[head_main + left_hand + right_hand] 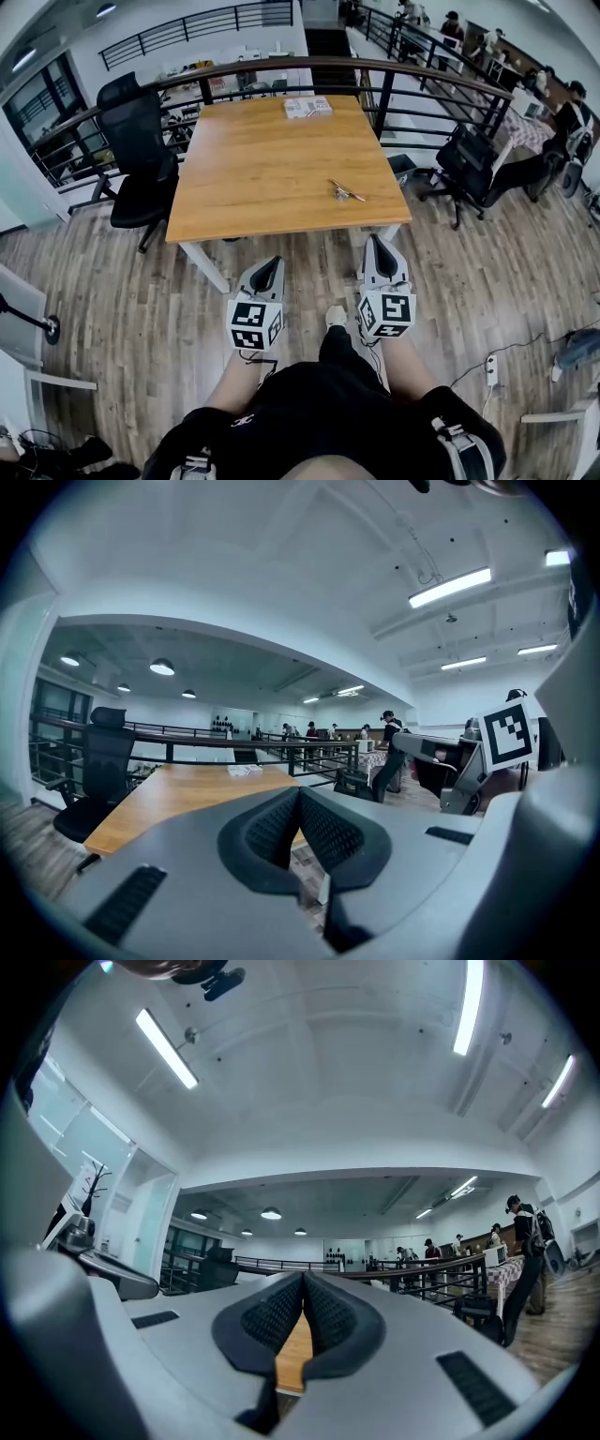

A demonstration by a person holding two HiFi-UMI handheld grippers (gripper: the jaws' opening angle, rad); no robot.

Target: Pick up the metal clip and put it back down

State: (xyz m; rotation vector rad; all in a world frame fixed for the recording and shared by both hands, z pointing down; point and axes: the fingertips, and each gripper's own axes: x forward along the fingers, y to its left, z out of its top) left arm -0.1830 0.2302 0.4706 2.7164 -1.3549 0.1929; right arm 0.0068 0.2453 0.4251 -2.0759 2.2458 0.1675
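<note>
Beyond both tools stands the wooden bench [262,169]. Short of its near edge, left tool [268,266] and right tool [380,247] hover with jaws pressed together, gripping nothing. Metal clip [345,193] lies on bench near its right front corner.

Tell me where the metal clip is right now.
In the head view the metal clip lies on the wooden table near its front right corner, beyond the right tongs, far from the white packet at the far edge.
</note>
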